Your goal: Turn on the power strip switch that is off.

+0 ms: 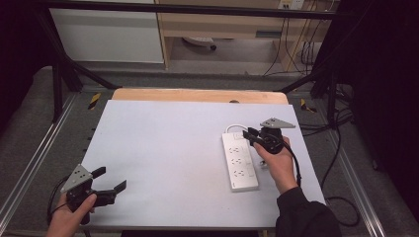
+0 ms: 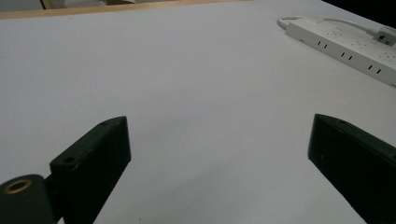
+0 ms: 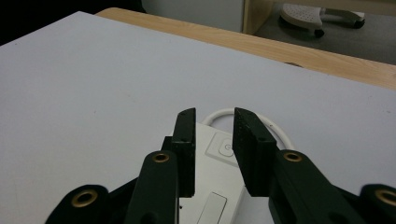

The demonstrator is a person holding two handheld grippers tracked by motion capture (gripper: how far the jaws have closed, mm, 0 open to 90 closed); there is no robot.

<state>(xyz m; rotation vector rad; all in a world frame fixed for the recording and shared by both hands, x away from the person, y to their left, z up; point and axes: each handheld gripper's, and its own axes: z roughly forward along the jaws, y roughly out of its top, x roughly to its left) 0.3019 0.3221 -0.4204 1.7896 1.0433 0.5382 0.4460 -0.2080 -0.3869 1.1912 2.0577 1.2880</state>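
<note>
Even overhead light on pale table (image 1: 163, 148); surroundings dim; pictures soft, faint shadows.

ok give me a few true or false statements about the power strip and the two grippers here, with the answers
1. The white power strip lies on the right half of the table. True.
2. The left gripper is shut on the strip's cable. False: its jaws are wide apart over bare table, far from the strip.
3. The right gripper is at the strip's far end, over the power button. True.
4. The right gripper's jaws are fully closed. False: a narrow gap shows between them, with nothing gripped.
5. A plug sits in the strip's nearest socket. False: the sockets facing up in the high view look empty.
</note>
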